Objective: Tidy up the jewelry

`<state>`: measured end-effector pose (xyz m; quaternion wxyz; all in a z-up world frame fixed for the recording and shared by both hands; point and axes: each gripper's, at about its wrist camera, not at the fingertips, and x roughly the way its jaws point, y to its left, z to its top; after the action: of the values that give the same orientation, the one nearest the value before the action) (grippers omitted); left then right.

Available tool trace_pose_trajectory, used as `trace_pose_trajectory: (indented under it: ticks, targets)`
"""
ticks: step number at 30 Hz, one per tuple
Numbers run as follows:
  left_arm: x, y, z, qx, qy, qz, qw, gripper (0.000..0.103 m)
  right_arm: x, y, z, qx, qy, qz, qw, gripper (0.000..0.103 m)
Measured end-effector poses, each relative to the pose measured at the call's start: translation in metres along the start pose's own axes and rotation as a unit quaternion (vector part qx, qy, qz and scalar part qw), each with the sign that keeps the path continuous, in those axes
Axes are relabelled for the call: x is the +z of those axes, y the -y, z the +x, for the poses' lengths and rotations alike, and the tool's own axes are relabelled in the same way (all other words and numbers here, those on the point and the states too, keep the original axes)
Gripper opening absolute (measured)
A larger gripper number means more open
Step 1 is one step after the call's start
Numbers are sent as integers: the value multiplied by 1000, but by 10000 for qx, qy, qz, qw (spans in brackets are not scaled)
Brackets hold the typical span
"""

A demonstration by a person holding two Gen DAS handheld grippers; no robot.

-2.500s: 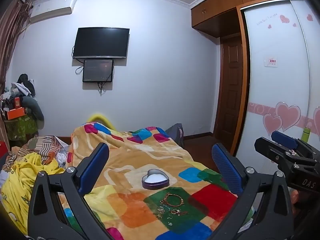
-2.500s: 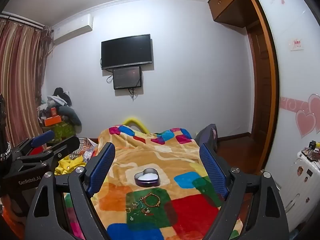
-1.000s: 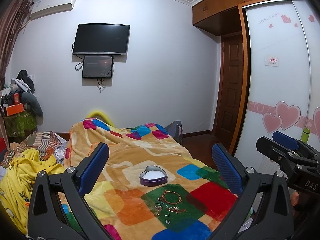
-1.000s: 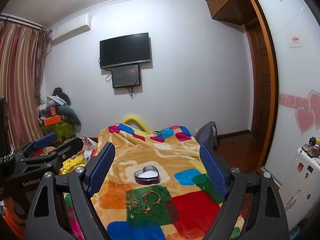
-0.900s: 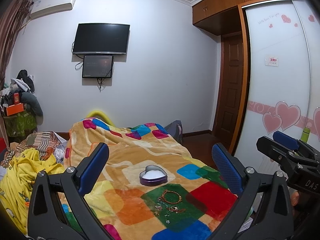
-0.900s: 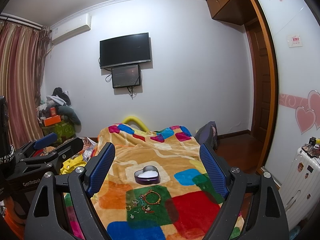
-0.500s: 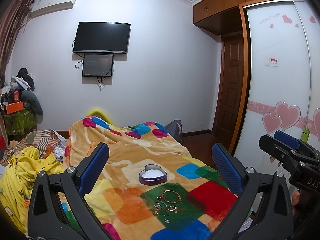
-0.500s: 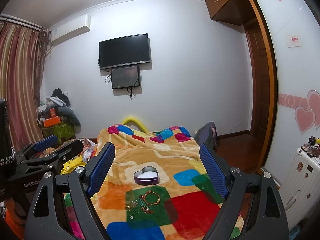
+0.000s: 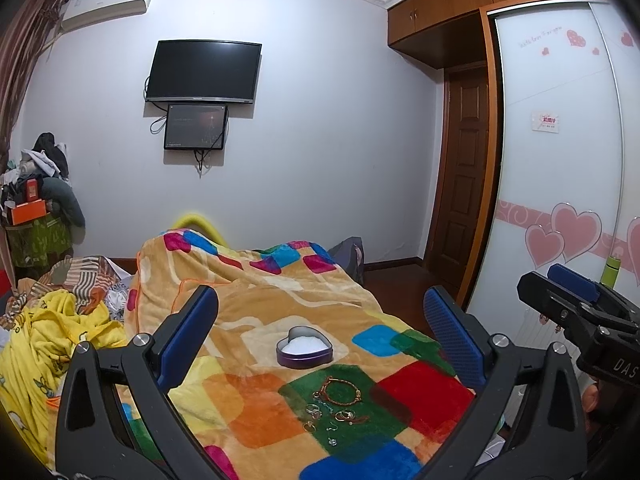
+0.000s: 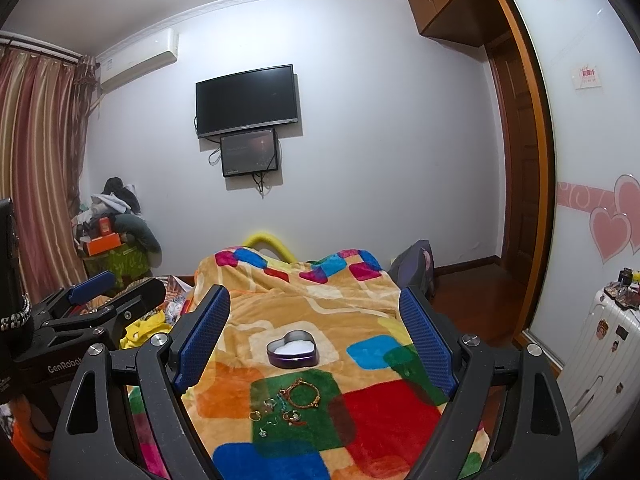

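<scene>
1. Purple tin, heart-shaped with a white lining: the jewelry box (image 9: 304, 350) sits open on the bed (image 9: 256, 308), on a pale patch of the patchwork blanket (image 9: 416, 392), lying between my fingers in both views.
2. Just in front of the box, on a green square, lies the jewelry: a gold bracelet (image 9: 339, 391) nearest the box, and rings and earrings (image 9: 326, 416) scattered below it, apart from the box.
3. My left view shows the wardrobe door (image 9: 560, 200) with pink hearts and my right gripper (image 9: 576, 308) poking in from the right edge; it also shows a yellow blanket (image 9: 44, 336) heaped at the left of the bed.
4. My right view shows instead a striped curtain (image 10: 36, 168), a white suitcase (image 10: 600, 356) with stickers at the right, and my left gripper (image 10: 96, 296) entering from the left.
5. Both views share the wall television (image 10: 247, 100).
6. My left gripper's fingers (image 9: 188, 332) stand wide apart, holding nothing and touching nothing, above the blanket.
7. My right gripper's fingers (image 10: 204, 336) are likewise spread wide and empty, well short of the bracelet and the box.
</scene>
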<state>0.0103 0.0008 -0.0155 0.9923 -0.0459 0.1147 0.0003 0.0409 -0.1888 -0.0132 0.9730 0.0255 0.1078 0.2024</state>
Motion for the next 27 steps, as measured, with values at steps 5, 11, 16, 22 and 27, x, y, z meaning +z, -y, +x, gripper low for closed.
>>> trace_pose_trajectory:
  ticks: [5, 11, 16, 22, 27]
  targets:
    - [-1, -1, 3, -11, -17, -13, 10000, 103, -3, 2, 4, -6, -37, 31, 10000, 84]
    - [-4, -2, 10, -3, -84, -38, 10000, 103, -7, 2, 8, -2, -100, 39, 9999, 84]
    - [-10, -11, 23, 48, -264, -66, 9996, 103, -13, 3, 18, -28, -277, 57, 9996, 85]
    - [-32, -31, 58, 249, -795, -180, 9964, 103, -26, 12, 42, -132, -716, 89, 9973, 85]
    - [-59, -49, 87, 380, -1369, -234, 9896, 103, -46, 22, 66, -228, -1254, 119, 9918, 84]
